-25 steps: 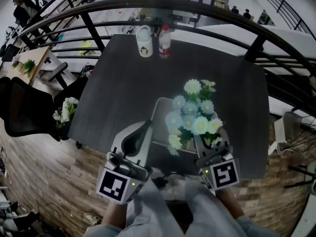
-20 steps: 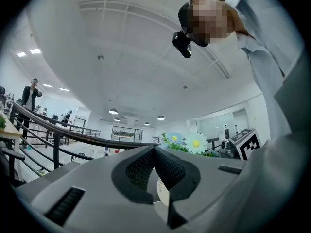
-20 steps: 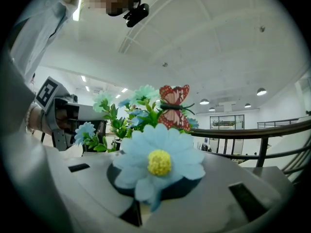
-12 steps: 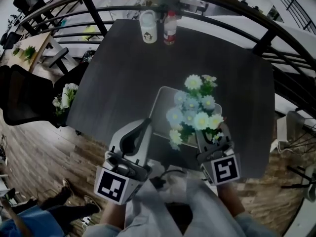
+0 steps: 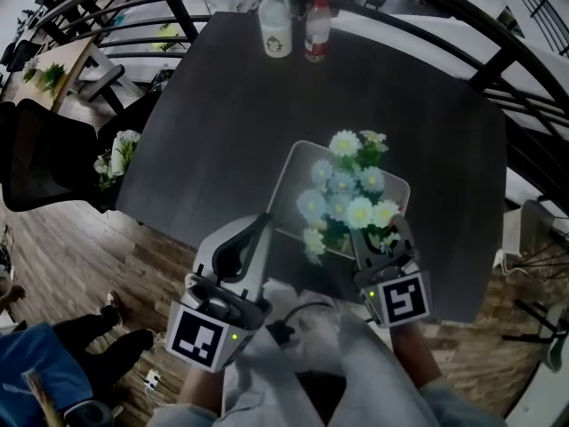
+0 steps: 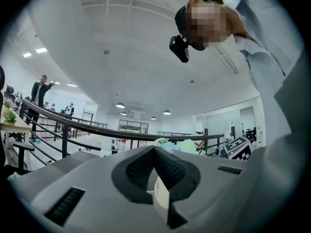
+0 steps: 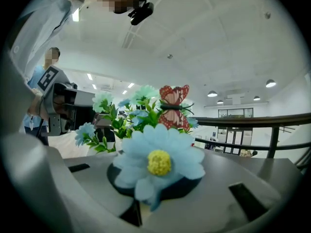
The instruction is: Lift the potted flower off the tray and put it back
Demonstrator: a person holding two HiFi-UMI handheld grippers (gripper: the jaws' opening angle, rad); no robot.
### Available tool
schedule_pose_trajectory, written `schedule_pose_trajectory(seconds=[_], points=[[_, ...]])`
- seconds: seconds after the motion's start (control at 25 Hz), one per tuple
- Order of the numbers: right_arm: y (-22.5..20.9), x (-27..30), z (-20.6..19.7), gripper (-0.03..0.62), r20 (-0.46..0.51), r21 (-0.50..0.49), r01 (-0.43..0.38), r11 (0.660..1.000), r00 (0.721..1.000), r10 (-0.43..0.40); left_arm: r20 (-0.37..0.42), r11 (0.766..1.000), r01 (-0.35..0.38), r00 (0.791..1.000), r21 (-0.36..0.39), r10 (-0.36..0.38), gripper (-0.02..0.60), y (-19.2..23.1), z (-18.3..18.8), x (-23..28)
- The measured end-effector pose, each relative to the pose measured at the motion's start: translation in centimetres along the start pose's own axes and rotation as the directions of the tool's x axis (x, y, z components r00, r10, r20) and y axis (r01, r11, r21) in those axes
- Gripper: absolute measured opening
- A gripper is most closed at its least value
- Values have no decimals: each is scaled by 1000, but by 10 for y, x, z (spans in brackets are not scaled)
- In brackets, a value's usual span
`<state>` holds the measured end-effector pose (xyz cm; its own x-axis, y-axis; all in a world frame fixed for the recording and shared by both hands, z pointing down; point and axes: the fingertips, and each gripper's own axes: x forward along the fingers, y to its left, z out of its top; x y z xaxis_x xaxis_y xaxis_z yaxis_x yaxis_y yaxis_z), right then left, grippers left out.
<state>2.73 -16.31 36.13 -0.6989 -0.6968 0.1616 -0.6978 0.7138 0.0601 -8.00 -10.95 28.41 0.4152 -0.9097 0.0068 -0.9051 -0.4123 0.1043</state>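
Both grippers have sunk since the earlier frame, and the potted flower (image 5: 345, 198) has come down with the right gripper (image 5: 380, 237) over the near right part of the tray (image 5: 292, 181) on the table (image 5: 222, 105). Its fingers are clamped on the plant low among the blooms, the pot itself hidden; contact with the tray cannot be confirmed. The left gripper (image 5: 261, 224) has its fingers pressed together, just beside the tray's left edge. Recommended: lower slowly, keep the pot upright, release only once seated.

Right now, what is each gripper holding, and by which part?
The right gripper grips the potted flower low down, blooms hiding exactly where. The left gripper is shut beside the tray.
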Motion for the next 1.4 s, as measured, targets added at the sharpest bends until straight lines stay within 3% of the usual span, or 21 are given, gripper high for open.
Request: schedule_pose_trajectory(seconds=[0.92, 1.4], points=[[-1, 41, -87, 49, -120, 23, -58, 998, 991, 60, -106, 998, -53, 993, -39, 49, -2, 22, -47, 7], [1, 58, -109, 49, -111, 18, -46, 999, 993, 47, -123, 995, -82, 990, -51, 75, -2, 28, -61, 8]])
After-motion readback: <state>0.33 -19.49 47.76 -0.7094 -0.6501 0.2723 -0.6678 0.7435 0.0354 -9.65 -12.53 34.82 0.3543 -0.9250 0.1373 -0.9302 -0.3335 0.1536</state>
